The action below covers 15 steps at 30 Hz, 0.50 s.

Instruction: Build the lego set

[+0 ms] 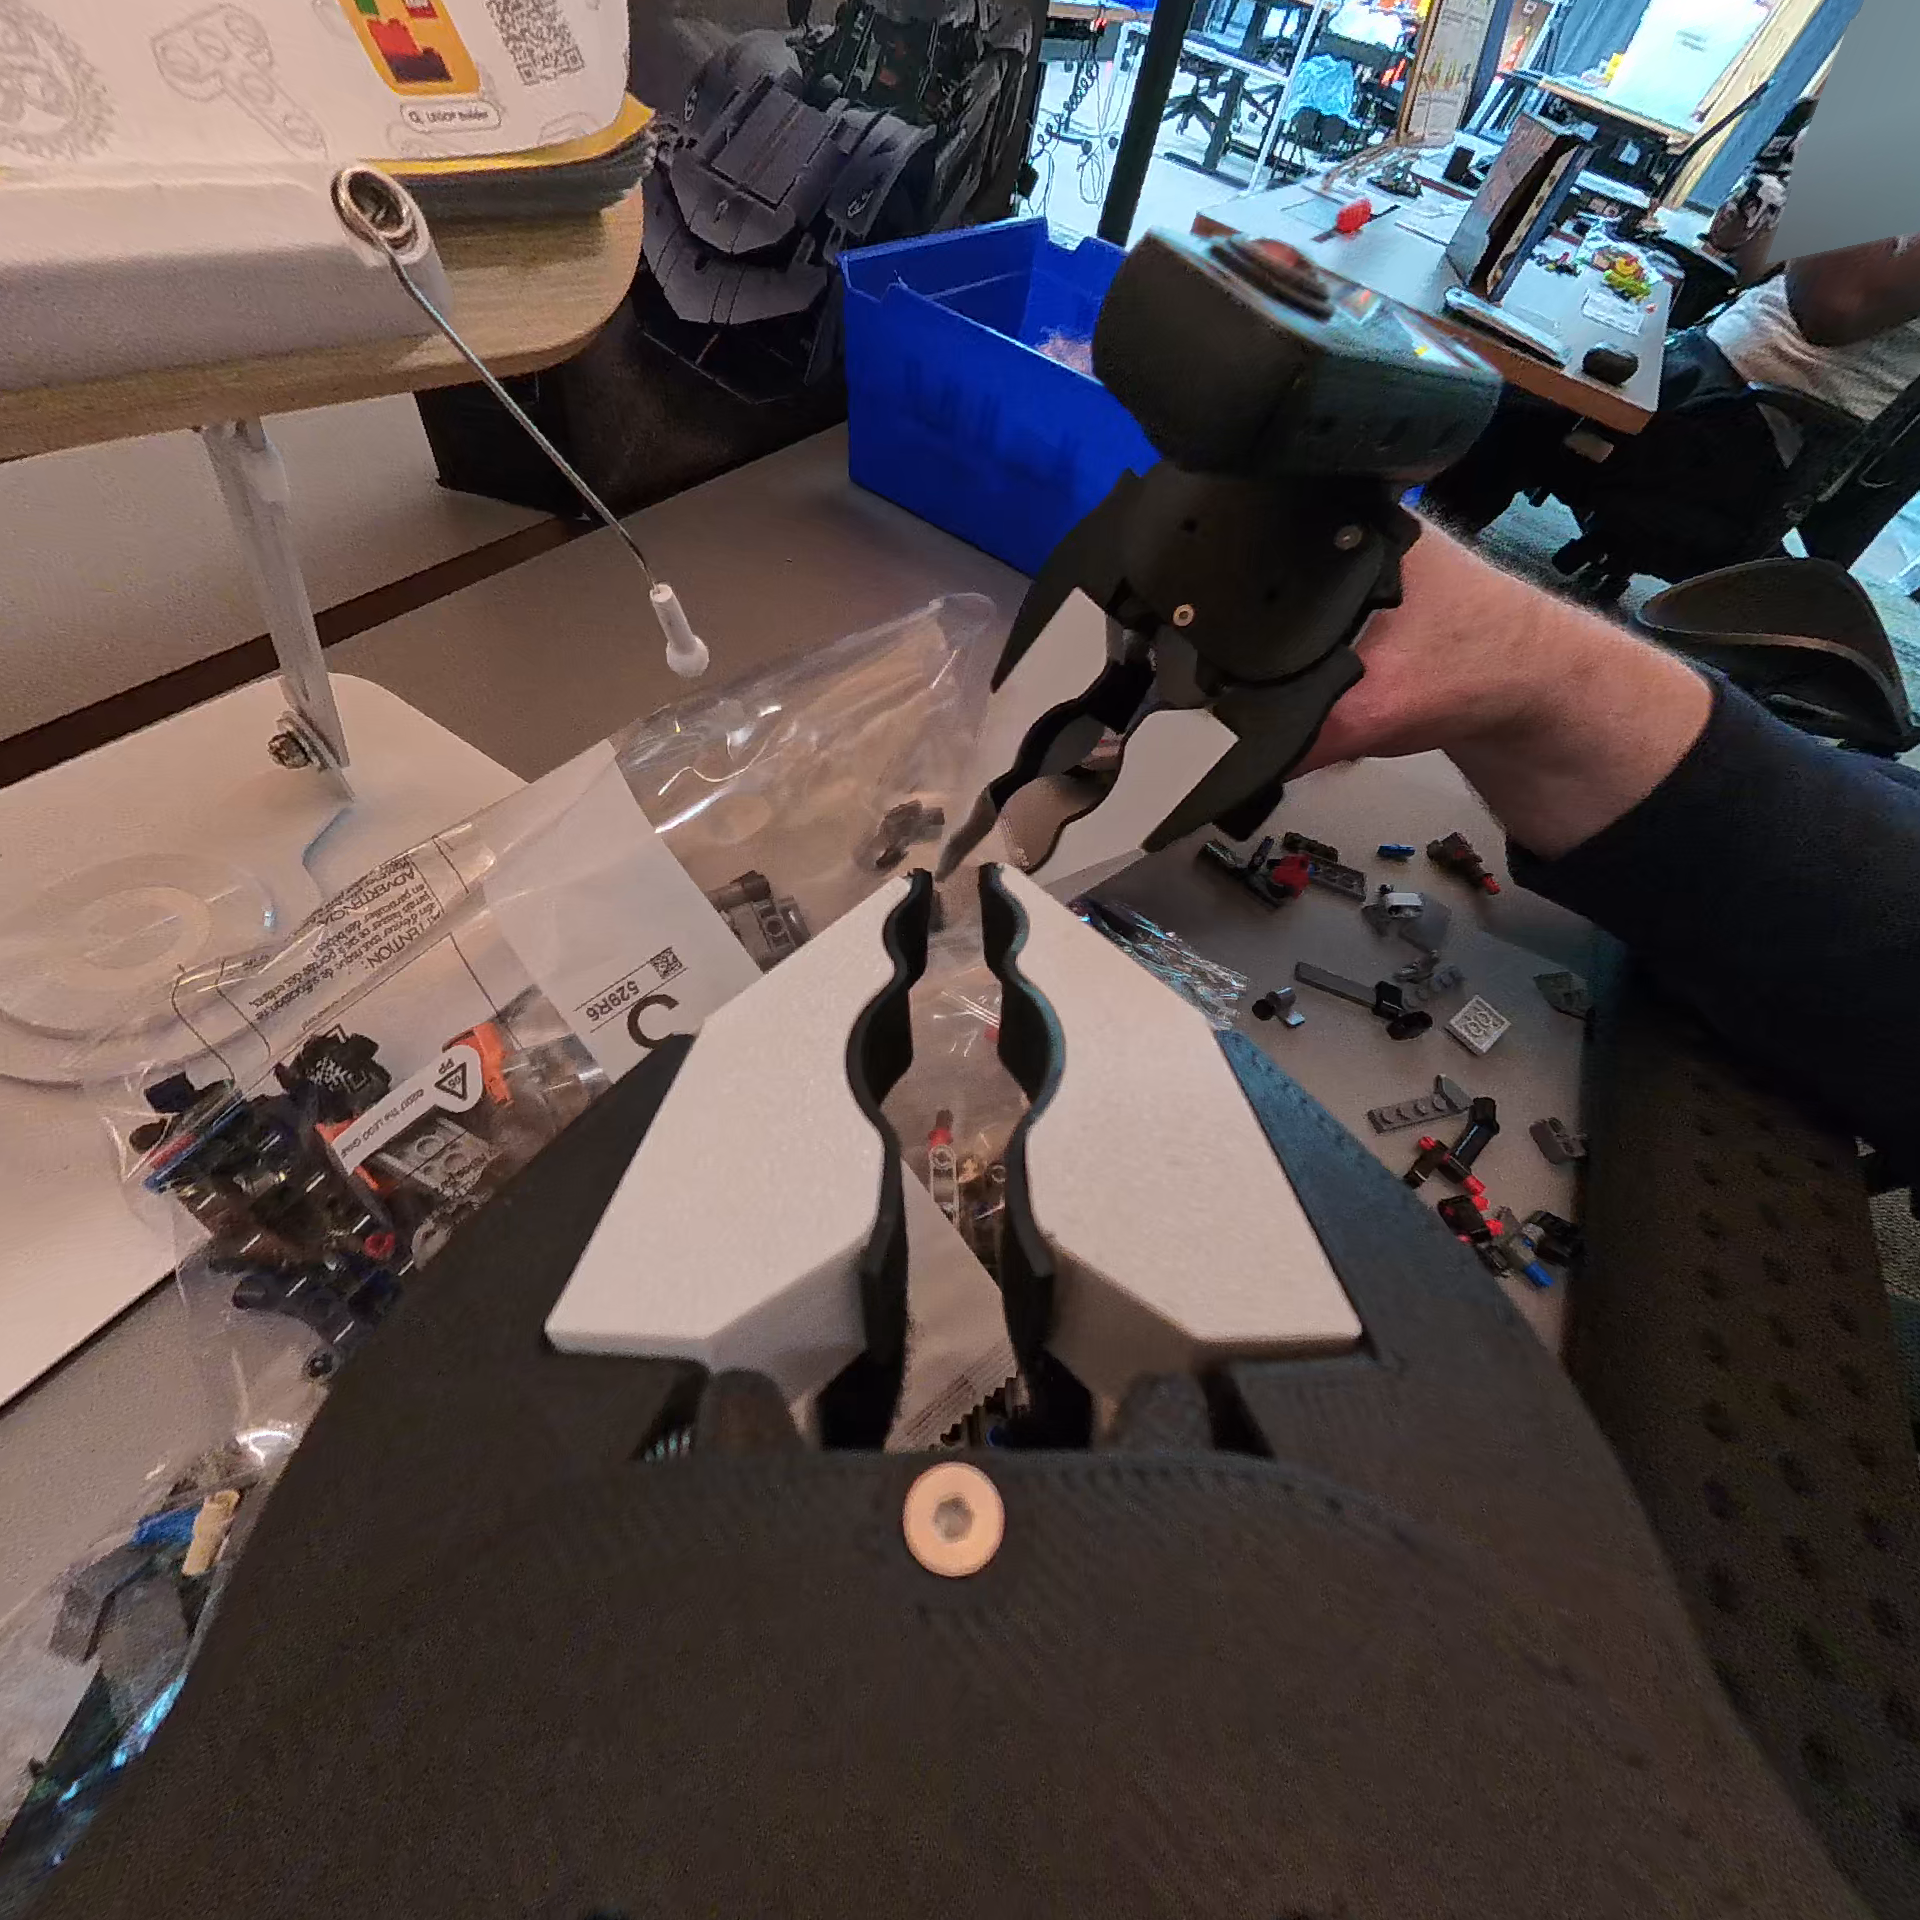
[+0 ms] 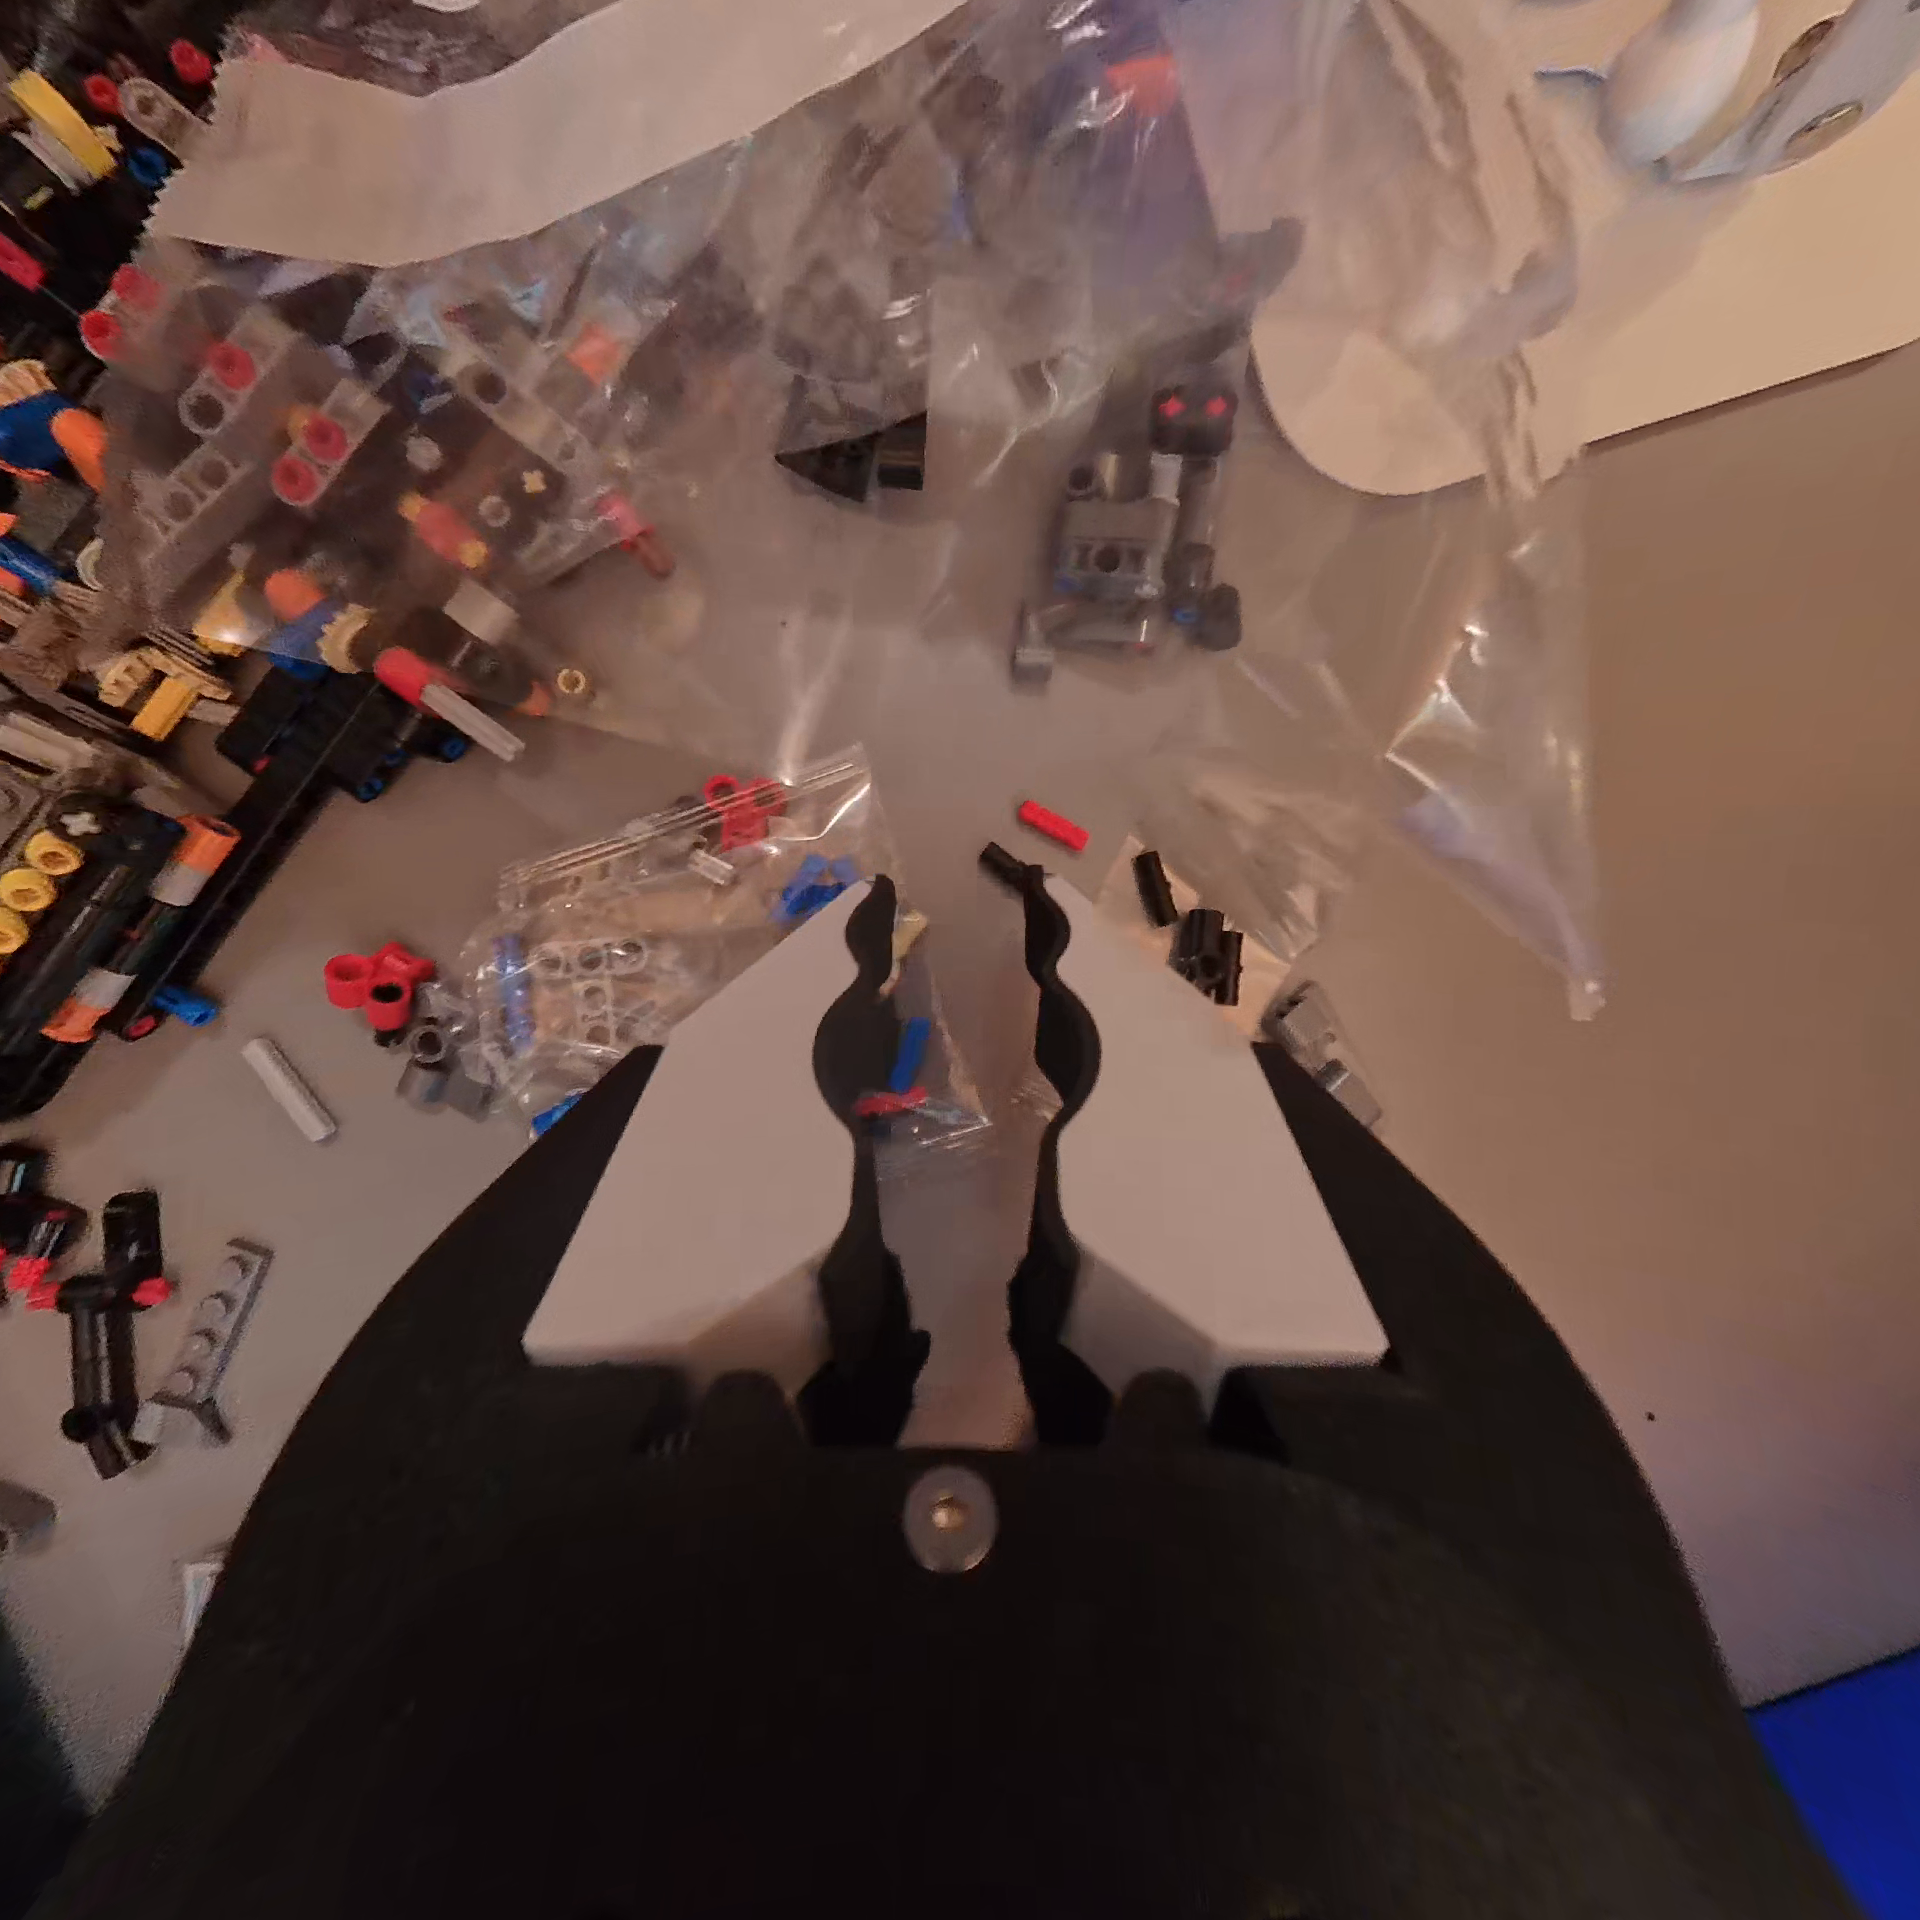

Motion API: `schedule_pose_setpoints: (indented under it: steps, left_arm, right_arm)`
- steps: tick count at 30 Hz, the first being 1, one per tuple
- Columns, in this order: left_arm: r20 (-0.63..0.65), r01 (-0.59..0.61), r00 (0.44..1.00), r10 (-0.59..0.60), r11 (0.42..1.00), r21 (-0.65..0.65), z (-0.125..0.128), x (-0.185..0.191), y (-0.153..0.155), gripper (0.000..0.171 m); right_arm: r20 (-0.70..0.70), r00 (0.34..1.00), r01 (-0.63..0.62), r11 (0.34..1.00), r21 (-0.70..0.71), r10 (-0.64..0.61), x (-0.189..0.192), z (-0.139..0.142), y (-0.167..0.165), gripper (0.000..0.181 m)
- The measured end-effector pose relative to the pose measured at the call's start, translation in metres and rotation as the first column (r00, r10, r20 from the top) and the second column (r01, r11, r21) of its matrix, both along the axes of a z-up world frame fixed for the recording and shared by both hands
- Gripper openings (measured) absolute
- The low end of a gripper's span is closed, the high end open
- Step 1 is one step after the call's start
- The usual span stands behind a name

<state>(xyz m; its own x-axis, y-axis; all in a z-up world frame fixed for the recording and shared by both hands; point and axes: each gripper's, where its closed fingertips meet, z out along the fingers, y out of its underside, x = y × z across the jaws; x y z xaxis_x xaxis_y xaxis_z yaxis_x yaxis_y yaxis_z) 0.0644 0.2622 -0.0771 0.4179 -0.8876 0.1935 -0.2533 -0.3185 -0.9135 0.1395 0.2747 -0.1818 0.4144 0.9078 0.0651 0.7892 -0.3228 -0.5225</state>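
My left gripper (image 1: 954,881) hovers over clear bags of Lego parts (image 1: 312,1143), its jaws a narrow gap apart with nothing clearly between them. My right gripper (image 1: 982,847), held by a hand (image 1: 1507,675), points down with its tips just beyond the left one's. In the right wrist view the right gripper (image 2: 943,881) is open and empty above the grey table, with a black pin (image 2: 1006,860) and a red pin (image 2: 1051,826) just past its tips. A small bag of pins (image 2: 582,977) lies to the left. A grey sub-assembly (image 2: 1132,551) sits inside a large clear bag (image 2: 1455,727).
Loose dark, grey and red parts (image 1: 1455,1039) are scattered on the table at the right. A blue bin (image 1: 966,384) stands behind. An instruction book (image 1: 260,104) rests on a white stand (image 1: 312,727) at the left. More sorted parts (image 2: 104,623) crowd the left of the right wrist view. Measured from the fingertips, the instruction book (image 1: 260,104) is 15 centimetres or so from the left gripper and 20 centimetres from the right.
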Motion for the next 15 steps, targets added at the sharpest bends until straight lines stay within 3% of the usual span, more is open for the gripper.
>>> schedule_pose_setpoints:
  steps: [15]
  left_arm:
    - [-0.012, 0.007, 1.0, -0.007, 1.0, -0.006, -0.004, 0.003, -0.001, 0.007]
  right_arm:
    - [0.044, 0.997, -0.069, 0.994, 0.09, 0.065, 0.001, -0.011, 0.019, 0.032]
